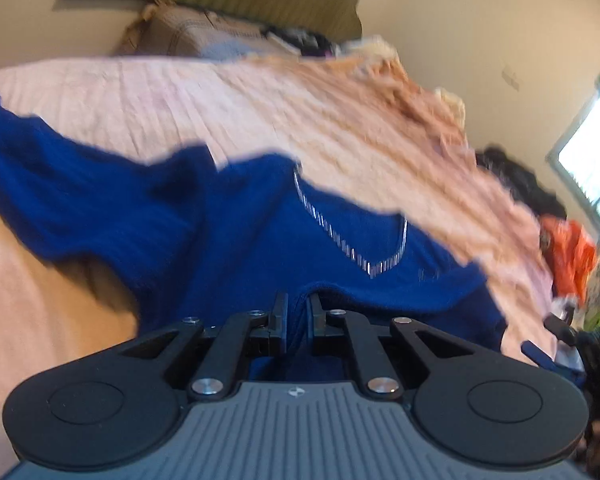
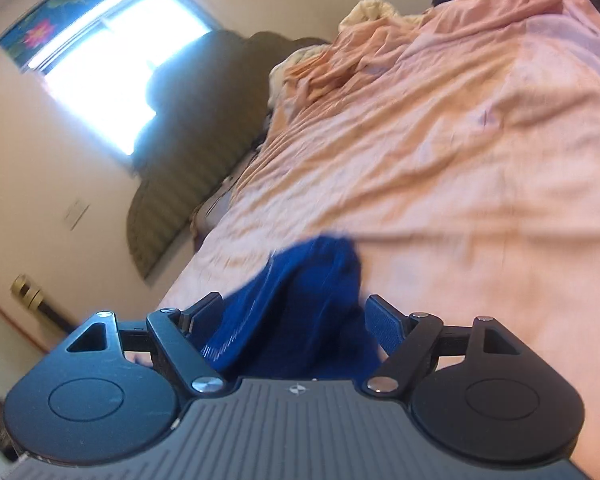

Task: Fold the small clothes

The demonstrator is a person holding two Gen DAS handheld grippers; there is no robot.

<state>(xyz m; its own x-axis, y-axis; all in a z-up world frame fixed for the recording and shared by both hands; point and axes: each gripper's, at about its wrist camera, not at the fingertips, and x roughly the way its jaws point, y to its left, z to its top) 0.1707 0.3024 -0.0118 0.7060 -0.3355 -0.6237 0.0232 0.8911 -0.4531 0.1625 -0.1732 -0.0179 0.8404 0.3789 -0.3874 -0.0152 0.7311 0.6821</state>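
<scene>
With the top [image 1: 260,232] pinched in the left gripper [image 1: 298,312] and loose between the right gripper's [image 2: 296,320] spread jaws, the right should be closed before the fold is carried across the bed [image 1: 180,100].

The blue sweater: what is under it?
The blue sweater lies on a wrinkled pink sheet, which shows all around it. Whatever sits directly beneath the cloth is covered. The left claw pinches its edge.

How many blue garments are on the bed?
1: a dark blue knitted top with a silvery beaded neckline, spread on the pink bedsheet; both grippers are at it. Others may lie out of view.
</scene>
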